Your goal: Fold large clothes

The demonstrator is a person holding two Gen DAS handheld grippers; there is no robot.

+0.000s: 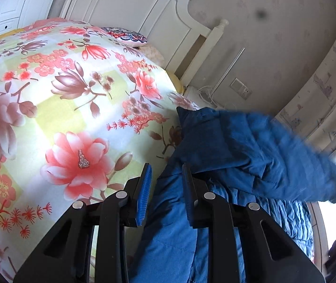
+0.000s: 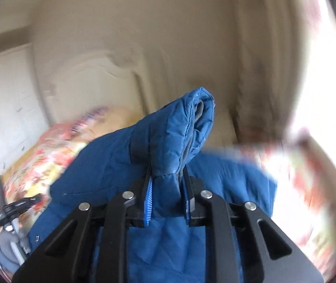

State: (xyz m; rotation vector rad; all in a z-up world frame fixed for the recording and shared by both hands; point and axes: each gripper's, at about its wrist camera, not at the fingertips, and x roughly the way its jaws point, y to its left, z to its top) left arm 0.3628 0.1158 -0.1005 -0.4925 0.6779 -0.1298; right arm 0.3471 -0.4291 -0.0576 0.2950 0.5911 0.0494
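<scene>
A blue padded jacket (image 1: 245, 151) lies at the right edge of the bed, part of it lifted and blurred in the left wrist view. My left gripper (image 1: 166, 173) hangs just above the jacket with its jaws apart and nothing between the blue pads. My right gripper (image 2: 166, 172) is shut on a bunched fold of the jacket (image 2: 168, 136) and holds it up in the air, with the rest hanging below. The right wrist view is blurred by motion.
The bed has a floral quilt (image 1: 57, 99) and a white headboard (image 1: 144, 14). A patterned cushion (image 1: 126, 36) lies near the headboard. A nightstand with cables (image 1: 203, 94) stands beside the bed, and a bright window (image 2: 321, 94) is on the right.
</scene>
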